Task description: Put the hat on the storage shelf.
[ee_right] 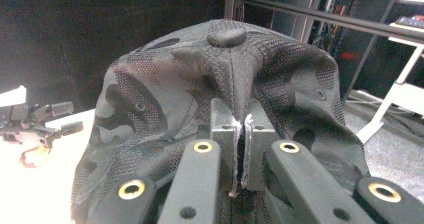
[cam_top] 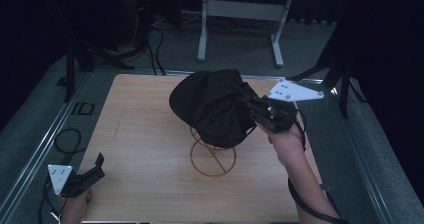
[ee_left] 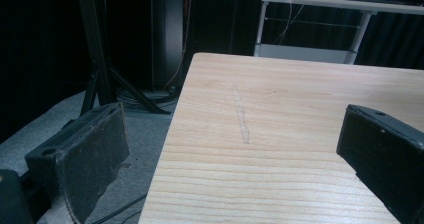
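Over the middle of the tabletop point(cam_top: 150, 134) I have the cap point(cam_top: 210, 106) pinched in my right claw point(cam_top: 255, 109), lifted above a wire stand point(cam_top: 212, 156) whose ring foot rests on the wood. Looking along the right claw point(ee_right: 240, 149), the two jaws are pressed nearly together on a fold of the crown fabric, just under the top button point(ee_right: 226, 34), so the cap point(ee_right: 200, 94) hangs from that one gather and the rest of the cloth droops around it. I judge that grip makes sense for setting it down: holding near the button keeps the hollow of the cap facing downward, ready to drop over the top of the stand. Whether the cap already touches the wire I cannot tell, since the dark cloth hides the upper part of the stand. My left claw point(cam_top: 92, 171) sits at the near left corner of the tabletop, well apart from the cap, out of the way of the work. Its own camera shows the jaws spread wide with nothing between them, bare wood point(ee_left: 280, 134) ahead and the table's left edge running under the left jaw. I would guess it waits there in reserve, to steady the stand or tug the brim straight if the cap lands crooked.
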